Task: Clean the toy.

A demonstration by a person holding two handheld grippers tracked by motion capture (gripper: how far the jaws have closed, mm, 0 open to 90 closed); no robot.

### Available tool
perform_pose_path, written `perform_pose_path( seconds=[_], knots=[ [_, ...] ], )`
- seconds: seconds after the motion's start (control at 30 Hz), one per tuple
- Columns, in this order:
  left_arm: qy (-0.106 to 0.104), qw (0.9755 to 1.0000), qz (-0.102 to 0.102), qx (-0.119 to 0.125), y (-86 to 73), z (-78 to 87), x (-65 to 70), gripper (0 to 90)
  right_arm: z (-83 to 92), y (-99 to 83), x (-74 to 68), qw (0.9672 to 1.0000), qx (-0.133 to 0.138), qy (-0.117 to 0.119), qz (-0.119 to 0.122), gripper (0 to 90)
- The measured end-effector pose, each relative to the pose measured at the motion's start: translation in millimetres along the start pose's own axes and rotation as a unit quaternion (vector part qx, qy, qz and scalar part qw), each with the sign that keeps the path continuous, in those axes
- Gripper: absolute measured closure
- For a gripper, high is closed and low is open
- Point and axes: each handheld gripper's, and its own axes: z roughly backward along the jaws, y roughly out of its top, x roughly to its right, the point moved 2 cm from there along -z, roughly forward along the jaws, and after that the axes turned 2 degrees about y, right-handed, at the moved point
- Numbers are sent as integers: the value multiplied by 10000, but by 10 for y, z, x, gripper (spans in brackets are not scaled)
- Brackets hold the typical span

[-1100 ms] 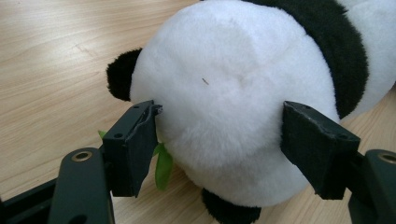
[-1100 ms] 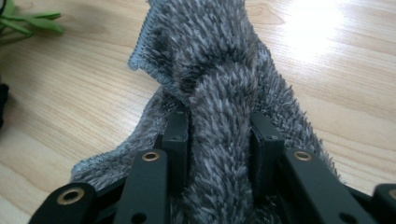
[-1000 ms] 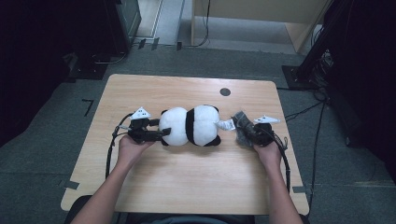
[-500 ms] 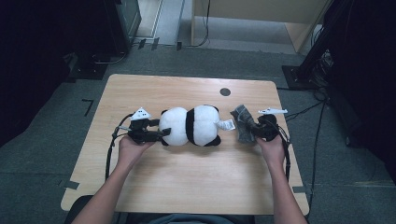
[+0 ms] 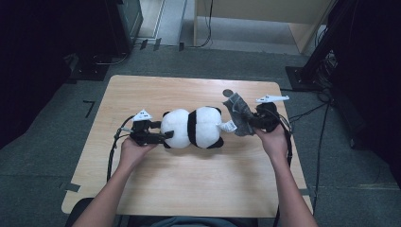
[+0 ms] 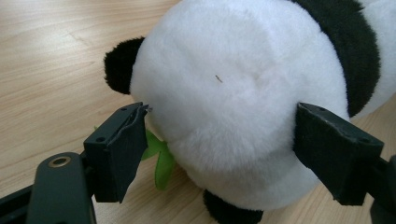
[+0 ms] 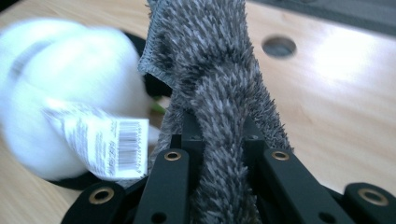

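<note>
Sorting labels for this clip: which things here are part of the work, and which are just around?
In use:
panda plush
grey furry cloth
left gripper
right gripper

Just around:
table
cables on the floor

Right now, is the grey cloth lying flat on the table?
No: the right gripper is clamped on the grey cloth, which stands bunched up between its jaws above the table.
</note>
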Motion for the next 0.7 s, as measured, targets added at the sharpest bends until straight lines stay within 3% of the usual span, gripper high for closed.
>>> perform_pose_path(
  seconds=[0.3,0.7],
  knots=[
    [-114,9999,-46,-55,-21,-13,19,352,1,556,-377,9983,-47,268,525,791],
    [13,9999,42,-121,-2,6,62,470,-389,1078,-891,9915,-464,645,1031,788]
  ],
)
